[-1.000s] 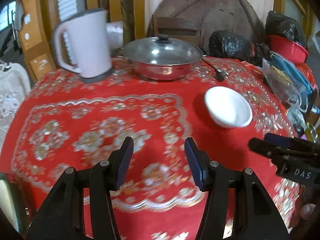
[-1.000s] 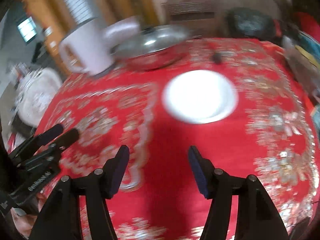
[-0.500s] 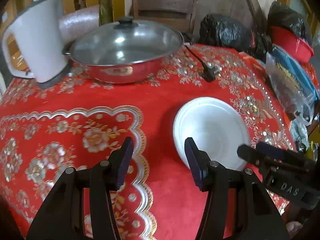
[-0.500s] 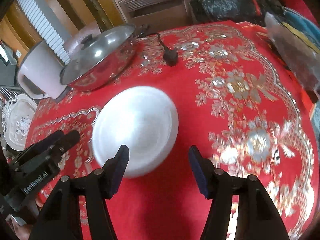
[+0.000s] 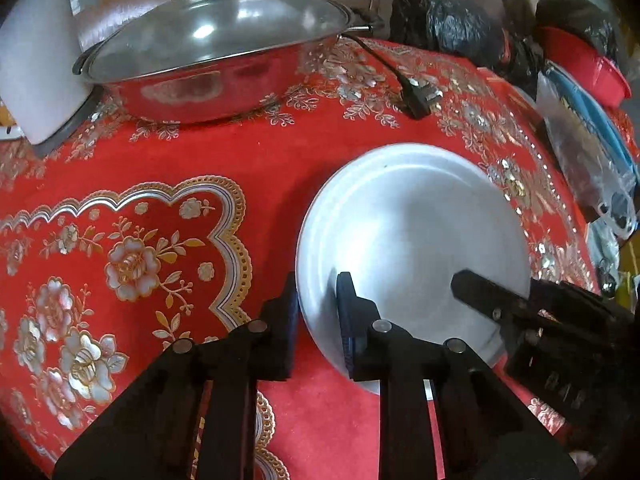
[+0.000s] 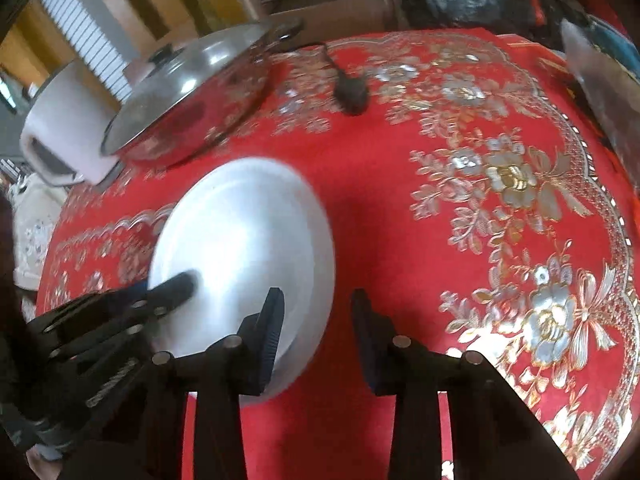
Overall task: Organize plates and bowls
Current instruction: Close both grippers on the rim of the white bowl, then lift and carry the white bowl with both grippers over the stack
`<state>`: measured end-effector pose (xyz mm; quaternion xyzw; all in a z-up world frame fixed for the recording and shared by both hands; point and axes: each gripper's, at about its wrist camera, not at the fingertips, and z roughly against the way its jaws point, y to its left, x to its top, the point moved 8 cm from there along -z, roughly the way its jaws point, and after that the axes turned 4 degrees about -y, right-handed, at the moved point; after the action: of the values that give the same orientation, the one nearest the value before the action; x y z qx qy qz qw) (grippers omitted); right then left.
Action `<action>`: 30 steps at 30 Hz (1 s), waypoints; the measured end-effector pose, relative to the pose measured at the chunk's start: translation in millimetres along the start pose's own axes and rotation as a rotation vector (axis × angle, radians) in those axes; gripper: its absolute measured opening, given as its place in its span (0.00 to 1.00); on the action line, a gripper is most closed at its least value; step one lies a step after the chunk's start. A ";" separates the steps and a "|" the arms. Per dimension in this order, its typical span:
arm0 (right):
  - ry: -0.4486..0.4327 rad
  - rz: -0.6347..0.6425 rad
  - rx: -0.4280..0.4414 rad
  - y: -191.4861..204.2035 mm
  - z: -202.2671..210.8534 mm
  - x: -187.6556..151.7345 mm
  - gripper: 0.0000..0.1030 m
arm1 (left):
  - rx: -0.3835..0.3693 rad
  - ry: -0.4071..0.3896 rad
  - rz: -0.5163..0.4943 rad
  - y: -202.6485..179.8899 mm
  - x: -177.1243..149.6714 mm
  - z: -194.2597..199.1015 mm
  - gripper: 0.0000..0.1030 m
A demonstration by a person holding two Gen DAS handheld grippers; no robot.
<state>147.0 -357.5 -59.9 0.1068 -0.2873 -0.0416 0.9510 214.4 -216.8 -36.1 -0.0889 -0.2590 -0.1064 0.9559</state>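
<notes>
The red-clothed surface (image 5: 280, 152) is carrying a lidded pan (image 5: 216, 52) and one white bowl (image 5: 412, 240), sitting unmoved near its front. The left claw (image 5: 316, 312) is pinching the bowl's rim while the right claw (image 6: 316, 332) is straddling the opposite rim, agape; organizing seems barely begun

A bench (image 5: 260, 152) under a red floral cloth is carrying a white plate (image 5: 416, 236), a lidded steel pan (image 5: 208, 52), a white kettle (image 5: 36, 64), a black plug (image 5: 420, 98) and plastic bags (image 5: 588, 148) along its right edge
</notes>
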 end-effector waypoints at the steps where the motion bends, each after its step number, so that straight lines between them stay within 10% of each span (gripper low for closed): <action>1: -0.013 0.025 -0.012 5.1 4.0 -1.6 0.33 | 0.004 -0.002 -0.005 0.9 -0.5 1.6 0.16; 30: -0.015 0.298 0.130 175.4 25.9 -75.1 0.36 | 0.058 -0.022 0.112 147.6 -91.0 113.8 0.16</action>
<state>73.3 -180.8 -39.4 0.1240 -0.3090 0.1176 0.9356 120.3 -34.9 -3.0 -0.0765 -0.2669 -0.0439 0.9597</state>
